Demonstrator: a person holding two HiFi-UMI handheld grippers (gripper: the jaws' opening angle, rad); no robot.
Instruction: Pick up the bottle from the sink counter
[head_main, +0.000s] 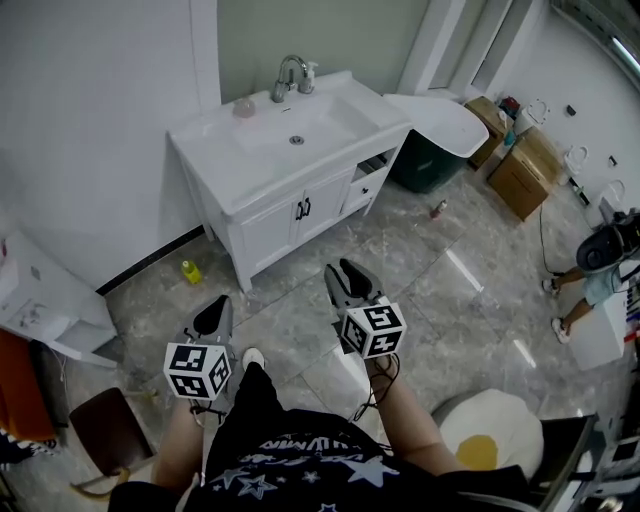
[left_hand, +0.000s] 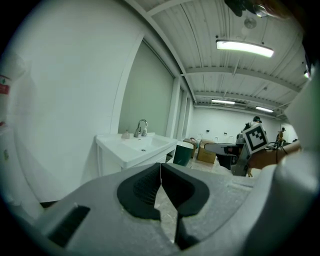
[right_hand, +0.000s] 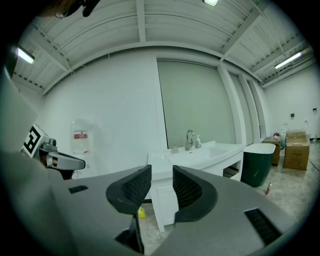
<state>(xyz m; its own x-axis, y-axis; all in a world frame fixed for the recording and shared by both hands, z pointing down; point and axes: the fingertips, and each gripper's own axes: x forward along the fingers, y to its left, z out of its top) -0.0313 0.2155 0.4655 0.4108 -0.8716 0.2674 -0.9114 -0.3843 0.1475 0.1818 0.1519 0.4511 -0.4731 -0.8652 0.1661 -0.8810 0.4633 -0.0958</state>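
Left gripper (head_main: 216, 310) hovering over the grey tiled floor (head_main: 430, 275) with jaws pressed together and empty, right gripper (head_main: 343, 269) beside it holding its jaws apart around nothing, small white bottle (head_main: 311, 72) standing on the sink counter (head_main: 205, 135) just beside the faucet (head_main: 288, 76), well apart from both.

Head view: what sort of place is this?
Probably a workshop or test space set up as a bathroom: a white sink cabinet by the wall, cardboard boxes on the tiled floor, strip lights on a bare ceiling.
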